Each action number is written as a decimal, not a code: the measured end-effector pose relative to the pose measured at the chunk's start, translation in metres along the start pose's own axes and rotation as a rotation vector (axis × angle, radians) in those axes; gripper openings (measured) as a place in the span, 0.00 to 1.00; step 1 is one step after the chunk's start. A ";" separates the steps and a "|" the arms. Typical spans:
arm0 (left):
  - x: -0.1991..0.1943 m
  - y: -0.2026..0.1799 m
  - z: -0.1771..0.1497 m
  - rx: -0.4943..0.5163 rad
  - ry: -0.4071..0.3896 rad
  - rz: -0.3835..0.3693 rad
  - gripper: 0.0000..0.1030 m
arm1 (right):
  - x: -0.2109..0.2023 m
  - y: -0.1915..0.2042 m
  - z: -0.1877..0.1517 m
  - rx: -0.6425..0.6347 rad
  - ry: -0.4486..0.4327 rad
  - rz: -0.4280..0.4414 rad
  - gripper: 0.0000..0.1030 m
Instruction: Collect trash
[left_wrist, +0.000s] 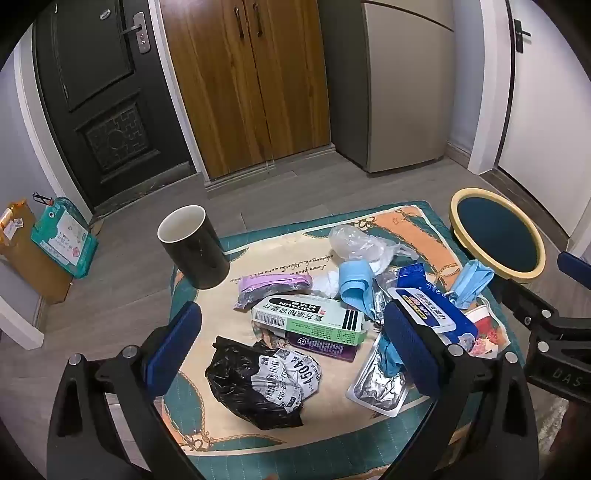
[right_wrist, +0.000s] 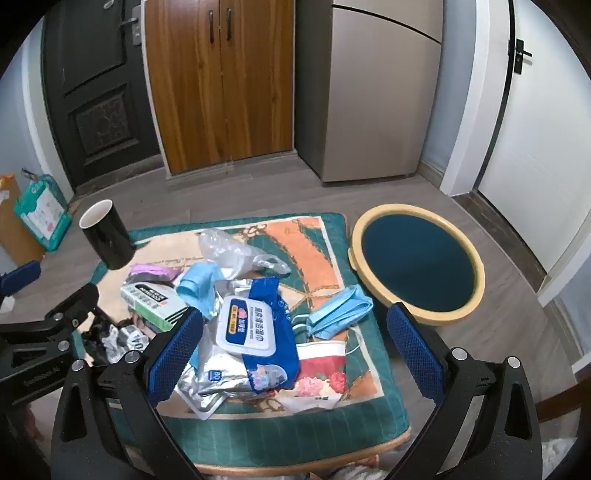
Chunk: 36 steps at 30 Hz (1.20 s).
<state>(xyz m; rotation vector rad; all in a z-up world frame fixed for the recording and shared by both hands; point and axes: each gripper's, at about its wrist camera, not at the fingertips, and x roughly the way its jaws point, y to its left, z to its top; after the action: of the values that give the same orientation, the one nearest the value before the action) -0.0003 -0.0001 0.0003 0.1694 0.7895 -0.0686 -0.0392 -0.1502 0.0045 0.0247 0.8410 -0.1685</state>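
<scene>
Standing beside the trash, mug (left_wrist: 194, 246) (interior bare) and bin (right_wrist: 417, 264).

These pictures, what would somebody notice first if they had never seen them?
Probably the heap of trash on the patterned cloth: a blue wet-wipes pack in the middle, a green medicine box and a crumpled black bag to its left. A black cup stands at the cloth's far left corner, and a round yellow-rimmed bin waits on the floor to the right. The left gripper and right gripper hover open above the mess.
</scene>
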 end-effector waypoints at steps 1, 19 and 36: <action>0.000 0.000 0.000 0.000 0.000 0.001 0.94 | 0.000 0.000 0.000 0.003 0.000 0.001 0.96; 0.000 0.003 0.000 -0.005 0.014 -0.003 0.94 | 0.003 -0.003 -0.005 0.005 0.010 0.003 0.96; 0.003 0.000 -0.003 0.004 0.025 0.003 0.94 | 0.004 0.000 -0.006 -0.003 0.015 -0.003 0.96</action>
<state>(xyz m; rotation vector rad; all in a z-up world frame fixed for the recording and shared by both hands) -0.0001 0.0004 -0.0043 0.1756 0.8138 -0.0659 -0.0411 -0.1507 -0.0021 0.0223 0.8563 -0.1703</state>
